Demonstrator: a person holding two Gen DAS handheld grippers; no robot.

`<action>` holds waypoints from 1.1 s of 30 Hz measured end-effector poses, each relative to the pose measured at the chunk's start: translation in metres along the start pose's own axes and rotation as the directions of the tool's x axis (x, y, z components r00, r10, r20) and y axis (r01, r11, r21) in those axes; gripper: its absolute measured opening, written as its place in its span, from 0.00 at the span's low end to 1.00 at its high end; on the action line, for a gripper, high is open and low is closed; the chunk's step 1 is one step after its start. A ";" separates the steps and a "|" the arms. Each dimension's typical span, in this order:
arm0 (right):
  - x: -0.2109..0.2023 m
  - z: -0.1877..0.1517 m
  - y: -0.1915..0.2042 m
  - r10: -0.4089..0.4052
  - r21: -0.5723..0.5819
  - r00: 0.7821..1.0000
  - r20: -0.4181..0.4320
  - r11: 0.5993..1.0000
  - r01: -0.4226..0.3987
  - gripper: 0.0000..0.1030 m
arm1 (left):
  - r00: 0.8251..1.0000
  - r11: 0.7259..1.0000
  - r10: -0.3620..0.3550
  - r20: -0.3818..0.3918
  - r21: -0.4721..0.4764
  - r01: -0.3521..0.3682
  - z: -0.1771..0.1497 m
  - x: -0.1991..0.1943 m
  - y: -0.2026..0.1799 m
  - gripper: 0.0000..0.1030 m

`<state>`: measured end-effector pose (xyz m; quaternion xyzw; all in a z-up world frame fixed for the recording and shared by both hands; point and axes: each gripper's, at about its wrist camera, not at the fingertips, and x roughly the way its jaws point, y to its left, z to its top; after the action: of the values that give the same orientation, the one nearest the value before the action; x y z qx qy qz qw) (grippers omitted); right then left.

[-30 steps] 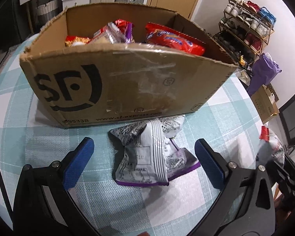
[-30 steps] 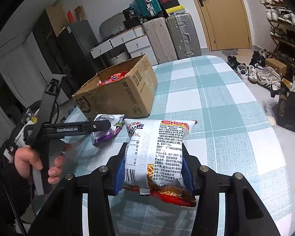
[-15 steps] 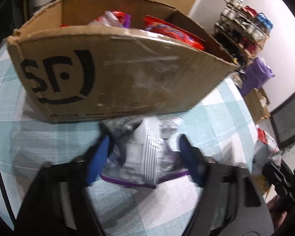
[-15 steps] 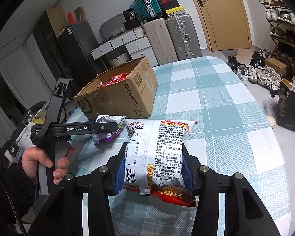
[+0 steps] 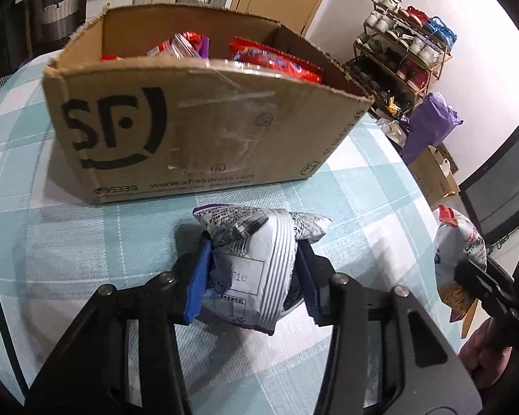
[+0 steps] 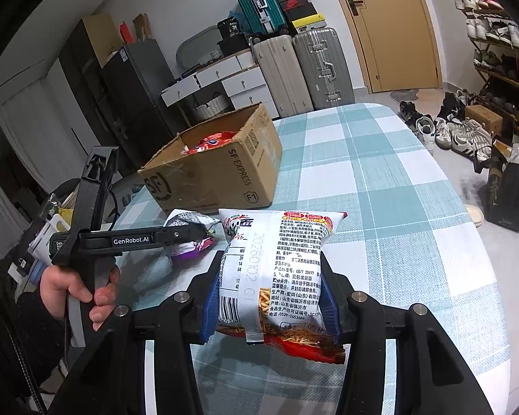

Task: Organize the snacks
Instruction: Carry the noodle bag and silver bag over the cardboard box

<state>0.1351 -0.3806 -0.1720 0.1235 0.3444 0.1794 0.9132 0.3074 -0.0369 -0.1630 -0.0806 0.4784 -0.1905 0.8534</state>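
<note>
Between the blue pads of your left gripper (image 5: 252,278) sits the purple pouch (image 5: 256,269), pinched across its width with the pads pressed into both sides, its long axis running away from you toward the box (image 5: 190,131). You cannot tell from these views whether the pouch rests on the table (image 5: 52,242) or hangs just clear of it. Your right gripper (image 6: 270,297) is likewise clamped on the noodle bag (image 6: 276,269), held upright, its length also pointing away from you.

Farther on, the box stands open-topped with red packets (image 5: 276,58) already inside. From the left gripper it lies straight ahead and close, its printed wall facing you. From the right gripper it lies ahead and off to the left, well apart. So your left hand is nearer; the pouch would need to rise over that near wall before going in.
</note>
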 end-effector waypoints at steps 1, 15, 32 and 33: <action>-0.001 0.001 0.002 -0.001 -0.006 1.000 0.002 1.000 0.001 0.47 | 1.000 1.000 -0.007 0.004 0.001 0.007 0.001 -0.003 -0.001 0.42; -0.013 0.017 0.036 0.025 -0.072 0.999 0.030 0.997 -0.023 0.47 | 0.995 0.999 0.004 0.103 0.049 -0.009 -0.024 -0.102 -0.005 0.42; -0.012 0.079 0.087 0.088 -0.180 0.995 0.043 0.980 -0.079 0.47 | 0.979 0.993 0.030 0.202 0.103 -0.052 -0.016 -0.225 0.001 0.42; -0.011 0.084 0.091 0.091 -0.192 0.995 0.043 0.978 -0.081 0.47 | 0.977 0.992 0.038 0.208 0.109 -0.062 -0.012 -0.227 0.001 0.42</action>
<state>0.1618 -0.3111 -0.0721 0.0549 0.2964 0.2477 0.9207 0.1910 0.0561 0.0092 -0.0386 0.3778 -0.1867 0.9060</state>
